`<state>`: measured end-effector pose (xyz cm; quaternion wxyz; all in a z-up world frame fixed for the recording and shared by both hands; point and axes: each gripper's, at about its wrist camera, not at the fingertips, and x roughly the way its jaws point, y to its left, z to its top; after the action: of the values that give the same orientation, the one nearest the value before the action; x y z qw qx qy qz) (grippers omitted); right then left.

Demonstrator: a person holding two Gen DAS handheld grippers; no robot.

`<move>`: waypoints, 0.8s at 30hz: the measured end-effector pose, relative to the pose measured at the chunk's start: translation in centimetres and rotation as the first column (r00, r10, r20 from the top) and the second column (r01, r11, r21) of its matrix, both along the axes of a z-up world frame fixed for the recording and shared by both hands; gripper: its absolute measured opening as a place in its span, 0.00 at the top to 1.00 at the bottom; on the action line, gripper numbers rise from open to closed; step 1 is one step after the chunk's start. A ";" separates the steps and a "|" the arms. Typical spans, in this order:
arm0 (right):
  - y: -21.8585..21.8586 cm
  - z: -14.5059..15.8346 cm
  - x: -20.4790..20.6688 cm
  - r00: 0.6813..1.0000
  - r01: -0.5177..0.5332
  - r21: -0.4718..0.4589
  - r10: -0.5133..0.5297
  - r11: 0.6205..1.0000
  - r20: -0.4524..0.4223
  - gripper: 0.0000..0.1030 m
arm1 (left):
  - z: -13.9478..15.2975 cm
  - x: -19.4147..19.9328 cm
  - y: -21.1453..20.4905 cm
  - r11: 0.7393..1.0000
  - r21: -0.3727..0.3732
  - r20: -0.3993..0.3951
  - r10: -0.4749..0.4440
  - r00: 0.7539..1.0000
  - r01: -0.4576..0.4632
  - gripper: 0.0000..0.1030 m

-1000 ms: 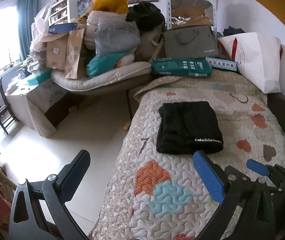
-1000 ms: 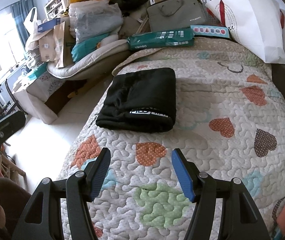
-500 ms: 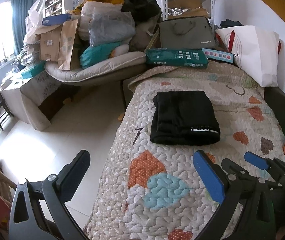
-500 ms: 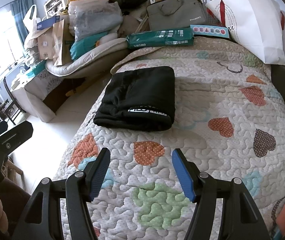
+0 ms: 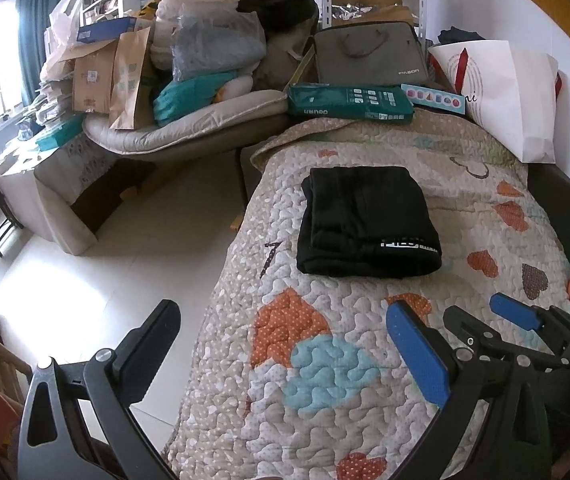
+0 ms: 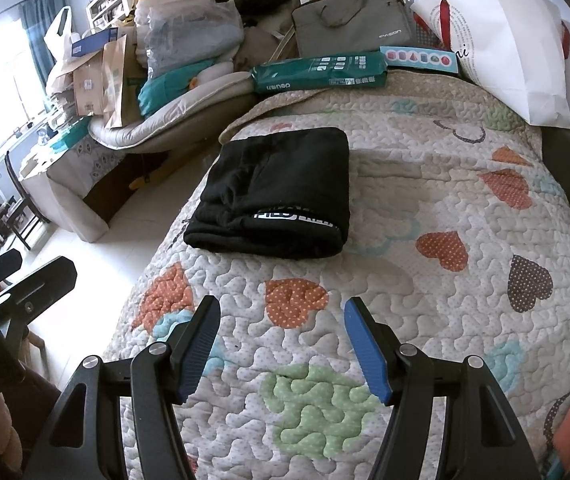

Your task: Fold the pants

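Observation:
The black pants (image 5: pixel 365 222) lie folded into a neat rectangle on the quilted heart-pattern bedspread (image 5: pixel 325 360), a white logo on the near fold. They also show in the right wrist view (image 6: pixel 281 194). My left gripper (image 5: pixel 281 344) is open and empty, well short of the pants, over the bed's near left edge. My right gripper (image 6: pixel 281 340) is open and empty above the quilt (image 6: pixel 425 200), in front of the pants. The right gripper also appears at the right of the left wrist view (image 5: pixel 517 320).
A green box (image 5: pixel 349 100), a grey laptop bag (image 5: pixel 369 56) and a white paper bag (image 5: pixel 513 92) sit at the bed's far end. A cluttered pile of bags and boxes (image 5: pixel 165 60) stands left. White floor (image 5: pixel 105 280) lies left of the bed.
Both grippers have drifted slightly, shifting the view of the bed a little. The pants have not moved, and both grippers stay open.

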<state>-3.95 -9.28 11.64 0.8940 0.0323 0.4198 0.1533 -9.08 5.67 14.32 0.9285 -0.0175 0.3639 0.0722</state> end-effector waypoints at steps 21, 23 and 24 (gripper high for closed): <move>0.9 -0.7 0.1 1.000 -0.019 -0.026 0.018 0.999 -0.021 0.32 | -2.3 1.1 0.8 0.998 -0.070 -0.086 -0.005 0.996 -0.001 0.00; 1.1 -0.8 0.1 1.000 -0.021 -0.043 0.020 0.999 -0.022 0.32 | -2.6 1.2 1.2 0.997 -0.079 -0.097 0.005 0.995 -0.012 0.00; 1.2 -0.9 0.0 1.000 -0.023 -0.048 0.022 0.999 -0.022 0.32 | -2.8 1.3 1.4 0.996 -0.083 -0.101 0.009 0.995 -0.018 0.00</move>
<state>-3.96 -8.10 10.78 0.8882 0.0079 0.4332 0.1528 -7.80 7.03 11.56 0.9068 -0.0553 0.4130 0.0640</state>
